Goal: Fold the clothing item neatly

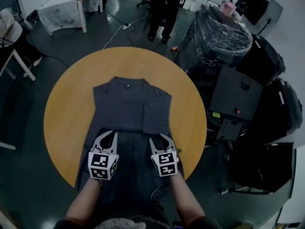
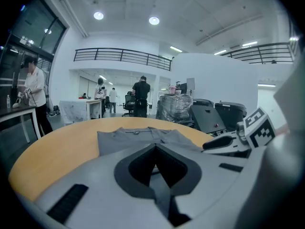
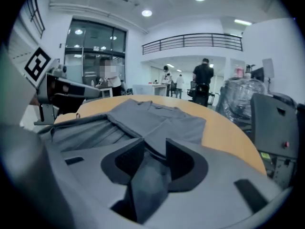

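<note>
Grey shirt (image 1: 128, 106) is spread on the round wooden table (image 1: 66, 113), collar at the far side and hem at the near edge; left gripper (image 1: 108, 134) has its jaws pressed together, pinching the hem, while right gripper (image 1: 160, 137) has its jaws apart, with fabric lying in the gap.
</note>
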The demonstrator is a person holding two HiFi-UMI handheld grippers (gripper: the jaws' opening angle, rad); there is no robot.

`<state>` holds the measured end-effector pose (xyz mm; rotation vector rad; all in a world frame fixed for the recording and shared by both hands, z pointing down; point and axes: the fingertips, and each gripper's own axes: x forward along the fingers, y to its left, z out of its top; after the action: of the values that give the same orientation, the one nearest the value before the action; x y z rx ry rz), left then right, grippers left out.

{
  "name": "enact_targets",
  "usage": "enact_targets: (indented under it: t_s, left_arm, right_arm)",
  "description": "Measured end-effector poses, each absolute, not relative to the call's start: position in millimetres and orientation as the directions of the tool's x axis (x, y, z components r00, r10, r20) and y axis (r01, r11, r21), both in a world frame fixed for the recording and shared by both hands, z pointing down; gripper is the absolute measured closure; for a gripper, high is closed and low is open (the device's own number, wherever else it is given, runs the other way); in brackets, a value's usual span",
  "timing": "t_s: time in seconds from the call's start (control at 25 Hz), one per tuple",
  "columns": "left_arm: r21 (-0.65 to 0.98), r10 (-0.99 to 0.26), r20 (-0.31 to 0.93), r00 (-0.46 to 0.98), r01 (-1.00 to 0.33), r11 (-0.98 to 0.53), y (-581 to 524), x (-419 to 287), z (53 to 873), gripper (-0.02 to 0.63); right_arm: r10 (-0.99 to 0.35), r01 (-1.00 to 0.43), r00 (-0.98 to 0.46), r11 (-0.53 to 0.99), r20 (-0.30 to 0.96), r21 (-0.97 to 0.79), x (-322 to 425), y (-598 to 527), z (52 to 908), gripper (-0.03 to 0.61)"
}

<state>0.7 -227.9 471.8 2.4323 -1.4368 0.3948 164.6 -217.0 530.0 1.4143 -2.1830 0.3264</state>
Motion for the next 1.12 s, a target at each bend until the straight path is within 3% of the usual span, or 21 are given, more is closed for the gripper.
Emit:
enact_targets:
  t_s: [0.16,0.36,0.4,0.48,0.88,1.12]
  left_arm:
    - [0.114,-0.802,0.377,0.464,-0.882,-0.457,-226,3,476,0.606]
    - [0.123,-0.802,0.386,0.456,-0.887,-0.445,-228,-1,480,0.606]
    - [0.123,-0.802,0.39,0.453,-0.889,-0.442,-228,-3,481,0.606]
    - [0.128,-0.803,0.397,0.445,-0.893,-0.432,-229,-7,484,0.606]
    - [0.121,-0.808,0.416,0.417,-0.906,-0.406,-237,-14,496,0.606]
    - [0.107,-0.81,0.421,0.409,-0.909,-0.403,-236,-6,497,0.606]
  right_arm:
    - [-0.734,-0.858,-0.327,0.495,0.595,0.14,128,-230,551,0.452]
    - [-0.738,-0.858,-0.228,0.461,0.635,0.228,124,-251,565,0.454]
    - [-0.75,-0.861,-0.214,0.447,0.626,0.242,127,-253,561,0.484]
    - [-0.775,-0.871,-0.194,0.418,0.601,0.258,137,-256,550,0.563]
    - [-0.862,-0.93,-0.06,0.232,0.503,0.285,228,-315,500,0.569]
    - [-0.836,-0.928,0.007,0.199,0.549,0.316,277,-341,521,0.566]
